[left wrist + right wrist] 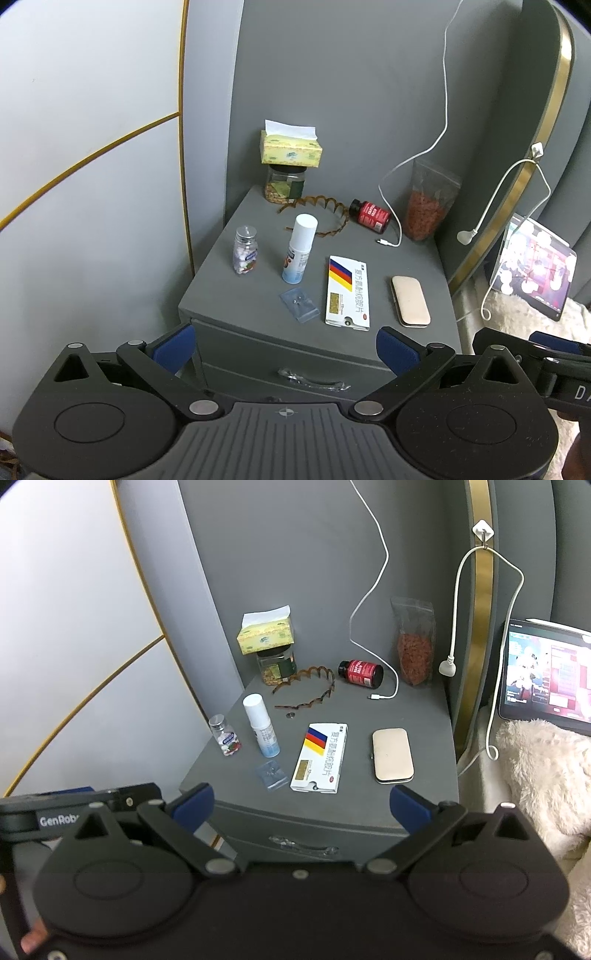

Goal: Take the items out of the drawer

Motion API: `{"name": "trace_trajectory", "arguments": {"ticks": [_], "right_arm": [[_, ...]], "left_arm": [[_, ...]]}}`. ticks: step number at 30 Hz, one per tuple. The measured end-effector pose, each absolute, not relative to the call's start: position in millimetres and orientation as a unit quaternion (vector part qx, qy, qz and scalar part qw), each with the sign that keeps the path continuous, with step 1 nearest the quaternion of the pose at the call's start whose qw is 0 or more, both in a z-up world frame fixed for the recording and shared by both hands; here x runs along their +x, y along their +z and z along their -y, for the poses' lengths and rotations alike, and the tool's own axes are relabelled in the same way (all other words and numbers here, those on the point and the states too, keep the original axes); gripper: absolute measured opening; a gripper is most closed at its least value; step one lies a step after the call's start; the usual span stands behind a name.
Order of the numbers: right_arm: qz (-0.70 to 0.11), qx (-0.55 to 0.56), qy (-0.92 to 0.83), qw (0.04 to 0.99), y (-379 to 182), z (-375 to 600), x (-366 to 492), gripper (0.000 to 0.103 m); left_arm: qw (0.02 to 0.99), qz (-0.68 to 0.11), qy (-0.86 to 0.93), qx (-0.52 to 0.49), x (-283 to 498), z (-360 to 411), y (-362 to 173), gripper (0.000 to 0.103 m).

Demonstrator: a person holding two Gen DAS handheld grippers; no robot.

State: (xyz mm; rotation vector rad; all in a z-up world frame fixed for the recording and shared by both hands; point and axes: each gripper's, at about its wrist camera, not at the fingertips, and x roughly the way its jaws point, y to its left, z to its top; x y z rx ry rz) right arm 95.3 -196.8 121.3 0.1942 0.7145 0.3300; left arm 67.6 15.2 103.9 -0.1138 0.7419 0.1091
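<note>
Left gripper point(286, 349) wide apart, empty, right gripper point(319, 806) likewise

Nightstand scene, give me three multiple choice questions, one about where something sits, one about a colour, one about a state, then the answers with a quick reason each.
1. Where is the tissue box?
A. on the lidded jar
B. in the drawer
C. on the tablet

2. What colour are the gripper pads?
A. red
B. blue
C. white

3. How is the drawer?
A. pulled out
B. removed
C. closed

Answers: 1 A, the box rests on the jar's black lid. 2 B, the pads on the left gripper and the right gripper are blue. 3 C, the drawer front sits flush with the nightstand.
</note>
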Motion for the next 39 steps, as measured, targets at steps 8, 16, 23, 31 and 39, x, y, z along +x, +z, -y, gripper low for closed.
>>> {"name": "trace_trajectory", "arguments": {"ticks": [8,16,23,31,39], "right_arm": [[-0.349,0.093,0.164,0.918,121.2,195.7,95.3,0.103],[-0.349,0.093,0.163,0.918,121.7,196.0,94.8,0.103],[-0.355,0.089,0.136,0.921,119.9,199.1,96.6,0.103],[-0.38,0.063,0.112,0.916,107.1,195.3,101.2,0.103],[-0.4,0.025,0.115,0.909,92.7,180.4,102.1,0.103]], "left_arm": [[0.929,-0.363,0.052,-0.057,65.5,-11.3,105.4,0.103],[0.928,-0.364,0.057,-0.054,66.0,-13.7,105.6,0.103],[0.924,-0.376,0.068,-0.028,67.9,-10.2,98.7,0.103],[0.918,-0.389,0.081,0.005,70.4,-4.5,92.7,0.103],[0.91,-0.406,0.082,0.032,72.7,2.8,85.4,0.103]]}}
